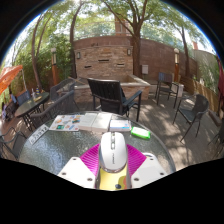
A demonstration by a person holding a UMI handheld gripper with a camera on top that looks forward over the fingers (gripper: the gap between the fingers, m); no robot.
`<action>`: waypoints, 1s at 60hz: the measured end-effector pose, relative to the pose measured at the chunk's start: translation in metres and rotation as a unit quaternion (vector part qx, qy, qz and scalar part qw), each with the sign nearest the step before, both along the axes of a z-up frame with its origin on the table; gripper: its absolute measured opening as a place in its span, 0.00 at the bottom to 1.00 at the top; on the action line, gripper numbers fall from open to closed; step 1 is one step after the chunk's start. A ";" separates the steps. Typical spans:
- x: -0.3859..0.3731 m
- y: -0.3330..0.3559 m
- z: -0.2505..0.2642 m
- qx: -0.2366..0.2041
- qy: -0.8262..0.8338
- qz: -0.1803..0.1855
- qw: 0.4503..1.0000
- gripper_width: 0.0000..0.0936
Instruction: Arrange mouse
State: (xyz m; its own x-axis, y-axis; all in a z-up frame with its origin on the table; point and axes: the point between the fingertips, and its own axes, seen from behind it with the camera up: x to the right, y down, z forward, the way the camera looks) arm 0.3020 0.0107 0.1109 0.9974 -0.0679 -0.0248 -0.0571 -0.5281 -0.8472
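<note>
A white and grey computer mouse [113, 151] sits between my gripper's [113, 160] two fingers, its nose pointing away from me. The pink pads [91, 158] press on both of its sides, so the gripper is shut on it. It hangs above a round glass patio table [60, 150]. The mouse's rear end is hidden by the gripper body.
A white box [119, 125] and a green object [141, 132] lie on the table just beyond the mouse. A magazine or paper [72, 122] lies to the left. Dark patio chairs [112, 96] stand behind the table, with a brick wall and trees further off.
</note>
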 end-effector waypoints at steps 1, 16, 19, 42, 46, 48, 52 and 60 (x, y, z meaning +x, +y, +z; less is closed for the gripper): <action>0.008 -0.003 -0.016 -0.013 -0.005 0.000 1.000 0.38; 0.045 -0.036 -0.109 -0.095 -0.003 0.007 0.995 0.66; 0.044 -0.042 -0.106 -0.097 -0.011 0.014 0.995 0.88; 0.007 -0.128 0.028 -0.037 -0.040 0.022 0.998 0.91; 0.000 -0.157 0.051 -0.028 -0.047 0.018 0.998 0.91; -0.004 -0.171 0.061 -0.024 -0.050 0.015 0.998 0.91; -0.009 -0.202 0.077 -0.019 -0.055 0.010 0.998 0.92; -0.021 -0.254 0.099 -0.009 -0.065 0.007 0.998 0.91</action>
